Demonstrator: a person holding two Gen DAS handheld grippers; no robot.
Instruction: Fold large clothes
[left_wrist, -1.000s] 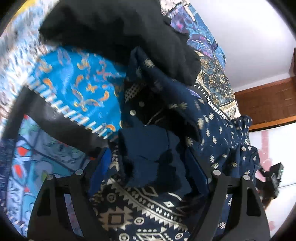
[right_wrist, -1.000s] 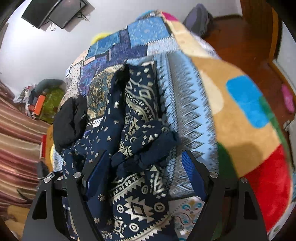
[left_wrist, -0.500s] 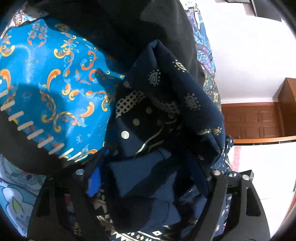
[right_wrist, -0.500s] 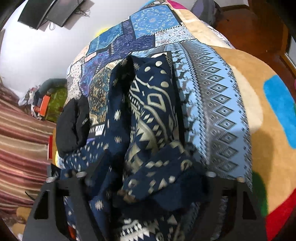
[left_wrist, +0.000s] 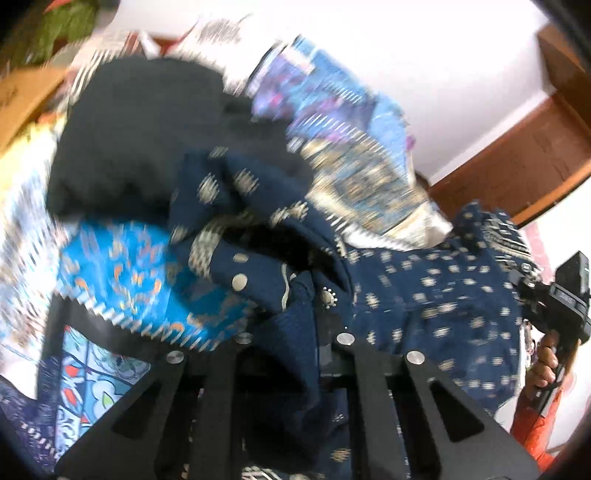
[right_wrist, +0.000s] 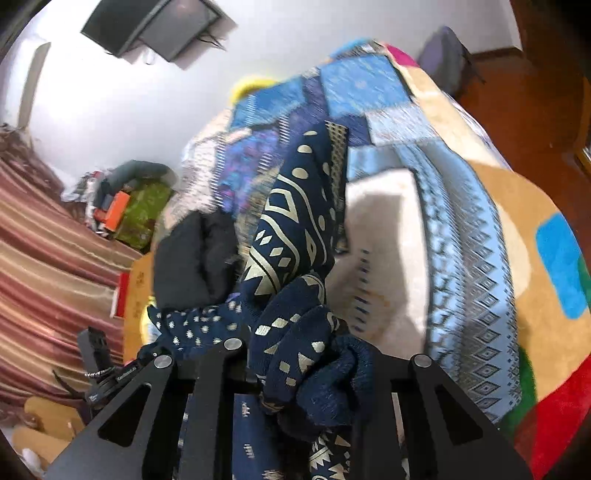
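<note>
A navy garment (left_wrist: 424, 295) with gold print lies bunched on a patchwork bedspread (left_wrist: 122, 266). In the left wrist view, my left gripper (left_wrist: 291, 338) is closing its jaws, with a dark fold of the garment pinched between them. In the right wrist view, my right gripper (right_wrist: 295, 350) is also closing, and a thick wad of the same garment (right_wrist: 295, 206) is pressed between its fingers. The cloth hangs stretched between the two grippers, lifted off the bedspread (right_wrist: 461, 221). At the right edge of the left wrist view, a hand (left_wrist: 546, 365) holds the other gripper's handle.
A black garment (left_wrist: 147, 129) lies heaped on the bed behind the navy one, also in the right view (right_wrist: 192, 258). A screen (right_wrist: 155, 26) hangs on the white wall and a striped curtain (right_wrist: 44, 258) is at the left. Wooden floor (right_wrist: 517, 92) lies beyond the bed.
Both grippers went from wide open around folds of the navy garment to closed on them. Both rose, pulling the cloth up off the bed.
</note>
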